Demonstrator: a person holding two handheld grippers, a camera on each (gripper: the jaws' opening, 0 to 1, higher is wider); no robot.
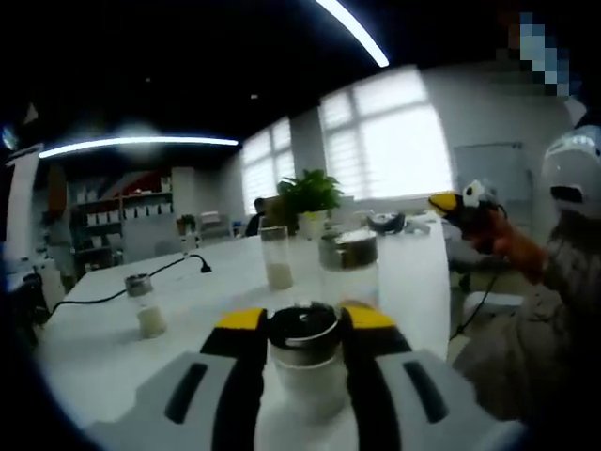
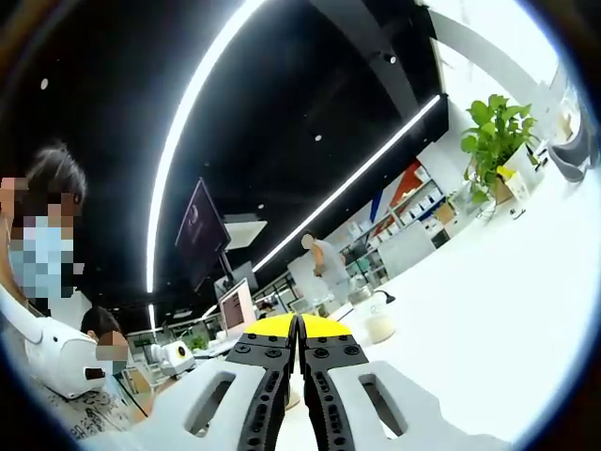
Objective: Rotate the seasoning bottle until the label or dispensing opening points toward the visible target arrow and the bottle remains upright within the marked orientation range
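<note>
**Left jaws on the shaker, right gripper idle**

My left gripper (image 1: 302, 329) has its yellow-tipped black jaws closed against the clear glass seasoning bottle with a metal dispensing cap (image 1: 305, 362), standing upright on the white table (image 1: 216, 282) right at the near edge of the left gripper view. The jaws sit on either side just under the cap.

I judge the bottle small and light, stiff, and slick where the glass is bare; it would break if tipped off the table. Holding high near the cap risks leaning it as I turn, so I would keep the pinch level and twist slowly about its own axis. I cannot make out any target arrow or the label.

The left gripper view also gives me three more shakers: a small one (image 1: 146, 305) off to the side, a tall narrow one (image 1: 276, 256) and a wide-capped one (image 1: 348, 263) behind. The right gripper view is tilted up towards ceiling lights, and there my right gripper (image 2: 299, 331) has its jaws pressed together on nothing.
</note>
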